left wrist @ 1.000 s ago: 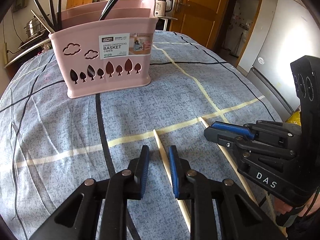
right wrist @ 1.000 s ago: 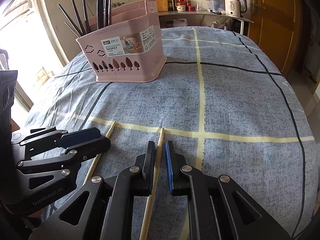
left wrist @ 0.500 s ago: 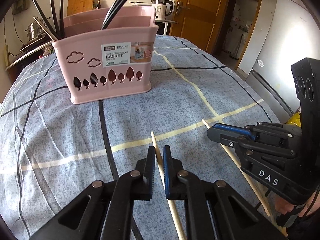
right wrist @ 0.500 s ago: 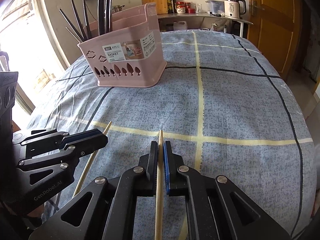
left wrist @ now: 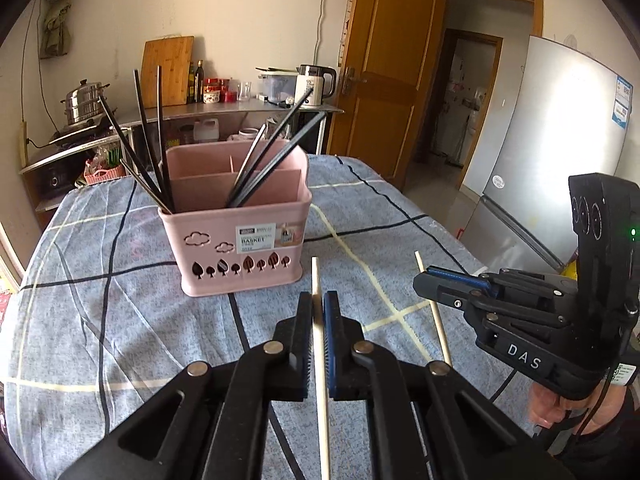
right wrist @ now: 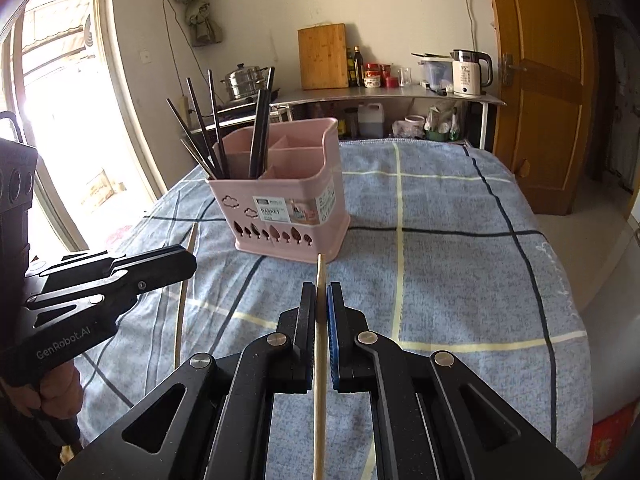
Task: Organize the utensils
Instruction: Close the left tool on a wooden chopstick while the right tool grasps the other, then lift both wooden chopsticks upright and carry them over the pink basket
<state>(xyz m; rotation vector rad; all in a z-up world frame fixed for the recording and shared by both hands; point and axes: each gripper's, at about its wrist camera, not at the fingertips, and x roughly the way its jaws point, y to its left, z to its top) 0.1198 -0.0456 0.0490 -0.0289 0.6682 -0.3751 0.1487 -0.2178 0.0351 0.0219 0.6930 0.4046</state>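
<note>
A pink divided utensil basket stands on the blue checked tablecloth and holds several black chopsticks. My left gripper is shut on a pale wooden chopstick, lifted above the cloth, its tip pointing at the basket. My right gripper is shut on a second wooden chopstick, also raised. Each gripper shows in the other's view: the right one with its stick, the left one with its stick.
A steel counter behind the table carries a kettle, a cutting board, bottles and a steamer pot. A wooden door and a fridge stand at the right. A window is at the left.
Both grippers closed on the wooden chopsticks that lay on the cloth and lifted them up off the table; the views now look over the basket's top.
</note>
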